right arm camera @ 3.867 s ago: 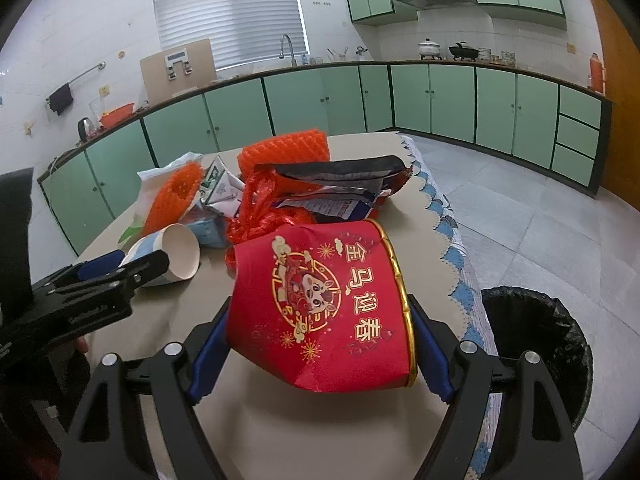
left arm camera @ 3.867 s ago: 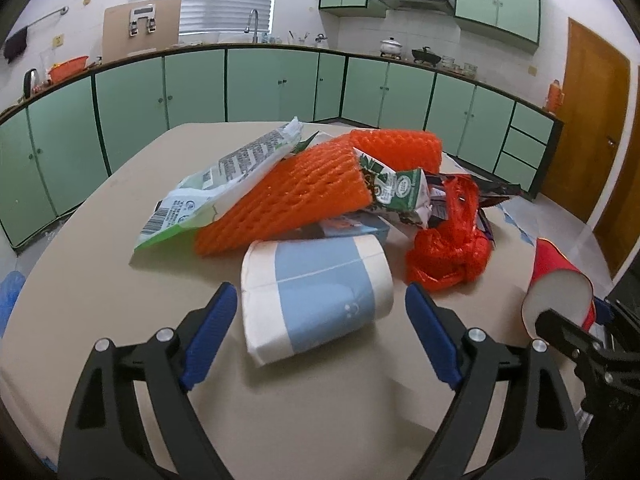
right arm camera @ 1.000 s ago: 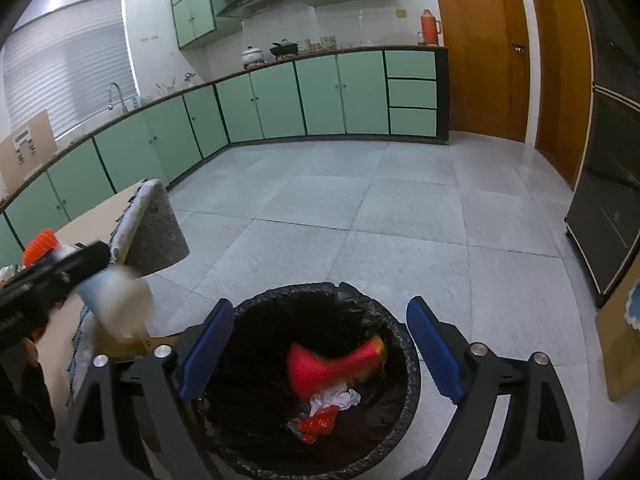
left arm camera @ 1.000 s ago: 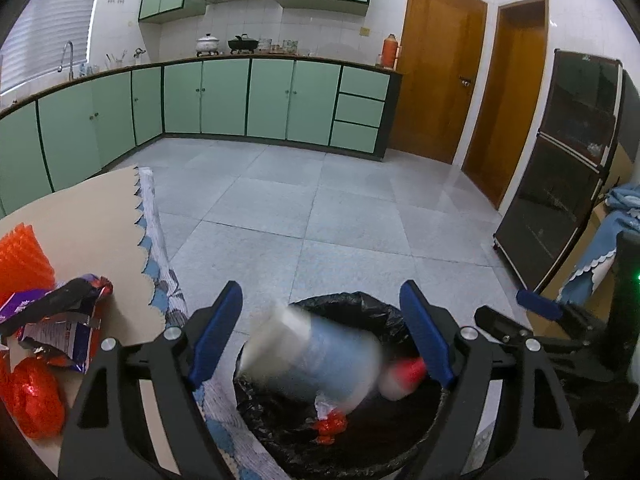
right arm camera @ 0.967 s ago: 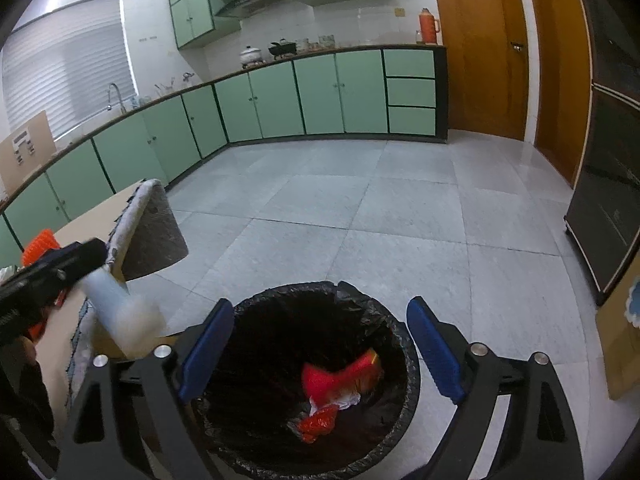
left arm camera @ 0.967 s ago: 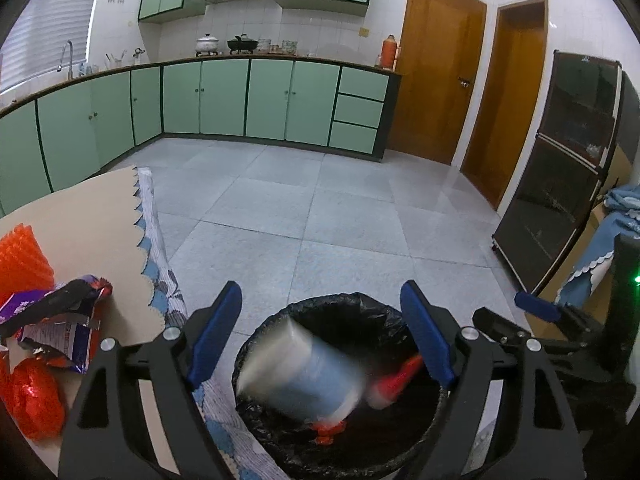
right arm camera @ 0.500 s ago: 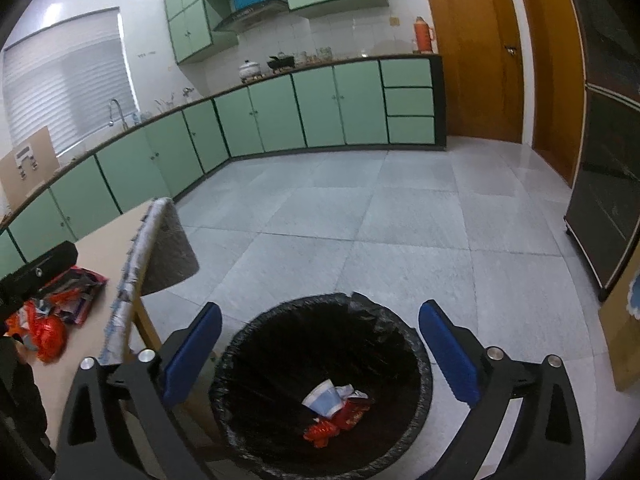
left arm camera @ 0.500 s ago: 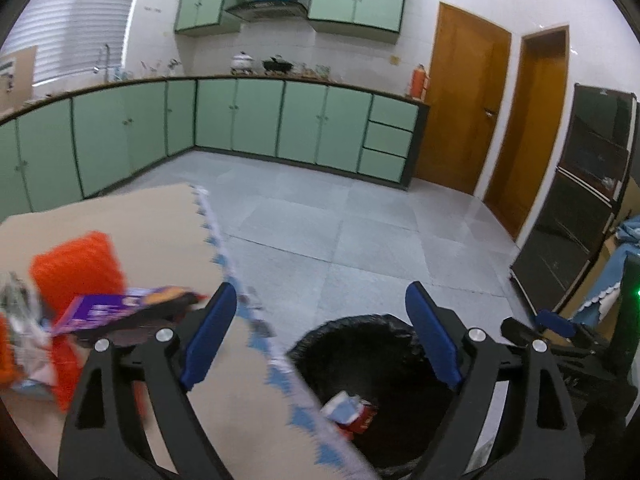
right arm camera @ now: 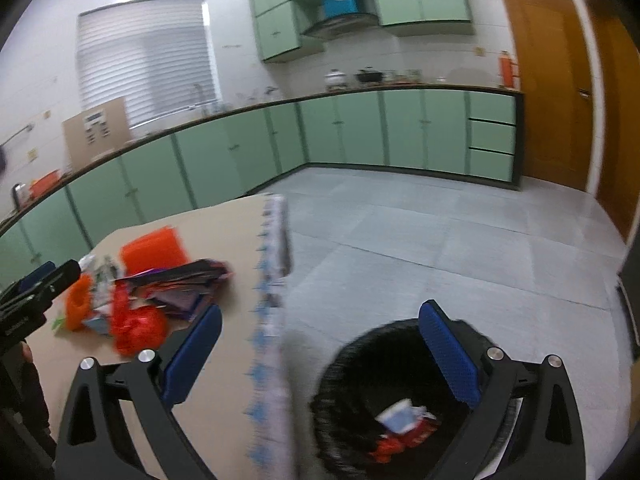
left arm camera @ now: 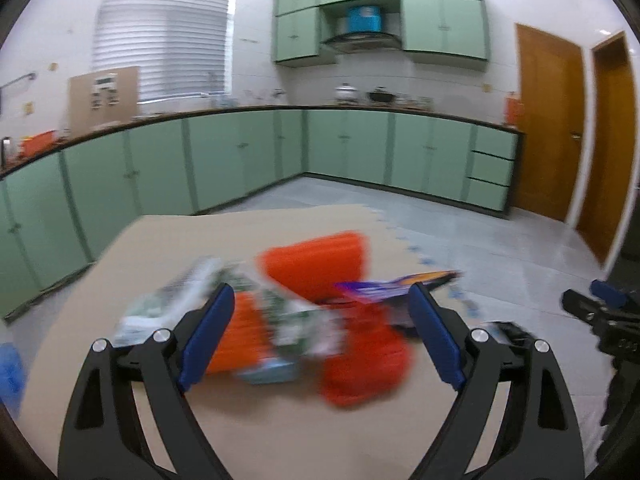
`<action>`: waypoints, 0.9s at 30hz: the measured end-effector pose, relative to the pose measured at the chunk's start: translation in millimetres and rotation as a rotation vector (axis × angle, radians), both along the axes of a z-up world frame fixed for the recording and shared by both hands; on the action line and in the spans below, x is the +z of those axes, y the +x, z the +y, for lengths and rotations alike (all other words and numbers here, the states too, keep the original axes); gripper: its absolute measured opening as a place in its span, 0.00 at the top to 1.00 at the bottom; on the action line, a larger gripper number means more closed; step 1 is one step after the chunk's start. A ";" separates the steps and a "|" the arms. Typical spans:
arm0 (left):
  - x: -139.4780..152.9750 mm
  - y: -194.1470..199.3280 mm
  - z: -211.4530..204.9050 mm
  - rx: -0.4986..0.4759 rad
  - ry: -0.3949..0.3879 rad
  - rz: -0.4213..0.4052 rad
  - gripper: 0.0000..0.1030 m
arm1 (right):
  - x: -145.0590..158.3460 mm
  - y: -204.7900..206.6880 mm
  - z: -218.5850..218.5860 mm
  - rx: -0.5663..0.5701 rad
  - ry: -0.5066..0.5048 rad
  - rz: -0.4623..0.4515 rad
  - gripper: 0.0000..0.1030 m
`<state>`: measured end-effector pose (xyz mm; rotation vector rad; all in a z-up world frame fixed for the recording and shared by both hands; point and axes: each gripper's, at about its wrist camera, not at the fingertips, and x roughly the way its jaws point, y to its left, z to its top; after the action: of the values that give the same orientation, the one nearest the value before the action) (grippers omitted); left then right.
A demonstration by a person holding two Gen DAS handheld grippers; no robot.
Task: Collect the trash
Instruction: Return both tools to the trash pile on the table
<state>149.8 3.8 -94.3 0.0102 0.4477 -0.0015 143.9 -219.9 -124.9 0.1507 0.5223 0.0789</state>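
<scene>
Hovering over the table (left arm camera: 248,240), left gripper (left arm camera: 320,336) had its blue pads spread wide with nothing between them, aimed down at the trash pile (left arm camera: 304,320) that lay just ahead, framed by the two fingers. Pile was motion-blurred: an orange foam net sleeve (left arm camera: 316,264) at the back, a red mesh bag (left arm camera: 364,364) nearest the right finger, a green-and-white carton or wrapper (left arm camera: 172,304) off the left finger, a purple snack wrapper (left arm camera: 396,284) to the right, toward the table's scalloped edge. Long axis of the pile ran roughly left-right across the gripper's opening, so judged a straight push forward would meet it broadside. Right gripper (right arm camera: 320,356) also stood fully apart and empty, straddling the table edge (right arm camera: 268,320) and the black-lined trash bin (right arm camera: 348,364) on the floor below; in its view the pile (right arm camera: 136,300) sat well off to the left on the table, beyond its left finger. Bin already held a cup (right arm camera: 396,414) and red scraps (right arm camera: 404,438). Judged the left hand was plainly nearer the pile and lined up with it, right hand needed to swing left from the bin first. Exact item in line for the next pick could not be told through the blur; red mesh bag looked likeliest for the left.
</scene>
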 end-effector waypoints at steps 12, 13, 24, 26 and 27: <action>-17.9 9.8 80.8 0.145 0.004 0.050 0.17 | 1.7 22.0 87.3 0.110 -0.032 -0.028 0.06; -19.1 11.8 82.1 0.144 0.005 0.053 0.17 | 1.8 24.4 90.3 0.112 -0.031 -0.026 0.06; -26.8 41.1 97.7 0.130 -0.039 0.102 0.32 | 0.9 38.8 108.2 0.137 -0.045 -0.013 0.06; -27.0 43.3 99.8 0.125 -0.049 0.108 0.37 | -1.3 41.3 111.2 0.138 -0.052 -0.012 0.06; -26.6 43.8 100.8 0.123 -0.053 0.106 0.40 | -2.7 43.9 112.3 0.138 -0.057 -0.009 0.06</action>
<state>193.6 104.6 -120.9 -0.0700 0.5541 0.1077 187.8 -107.7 -127.6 0.0585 0.5248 0.1993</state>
